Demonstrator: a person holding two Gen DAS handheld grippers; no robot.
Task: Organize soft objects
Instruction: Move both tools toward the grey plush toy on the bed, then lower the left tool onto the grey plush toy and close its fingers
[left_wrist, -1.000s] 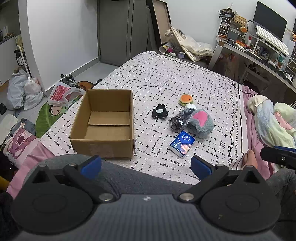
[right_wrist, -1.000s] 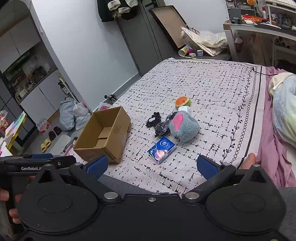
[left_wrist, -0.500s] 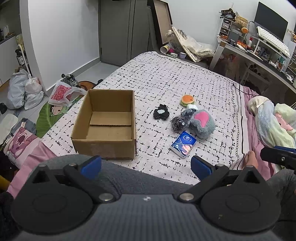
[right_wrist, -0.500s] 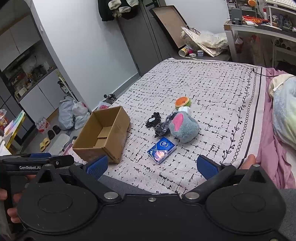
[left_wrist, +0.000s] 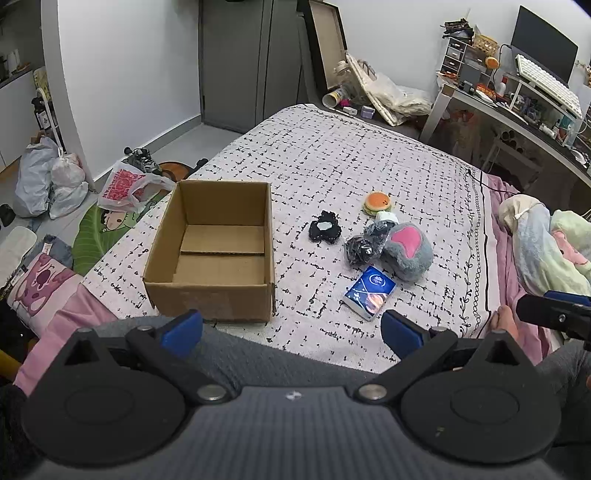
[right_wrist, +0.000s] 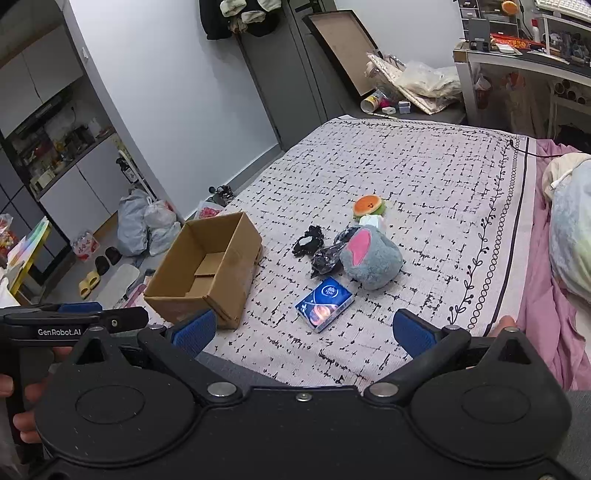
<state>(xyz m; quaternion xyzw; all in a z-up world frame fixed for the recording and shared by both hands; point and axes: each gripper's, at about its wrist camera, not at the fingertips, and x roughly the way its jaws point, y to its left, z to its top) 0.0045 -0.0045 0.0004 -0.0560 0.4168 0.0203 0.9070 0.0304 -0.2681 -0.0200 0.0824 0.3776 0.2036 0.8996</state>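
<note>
Both grippers are held low at the near edge of the bed (left_wrist: 332, 155), fingers spread wide, nothing between them. Left gripper (left_wrist: 291, 328): the open cardboard box (left_wrist: 214, 254) sits just beyond its left finger, and the blue packet (left_wrist: 370, 292) lies just ahead of its right finger. Right gripper (right_wrist: 303, 328): the blue packet (right_wrist: 324, 304) lies ahead, between the two fingers but apart from them. Beyond the packet lie the grey plush toy (right_wrist: 371, 262) with a pink patch, a crumpled black bag (right_wrist: 327, 256) touching it, a small black item (right_wrist: 308, 242) and an orange round plush (right_wrist: 368, 205), all well clear of the fingers.
</note>
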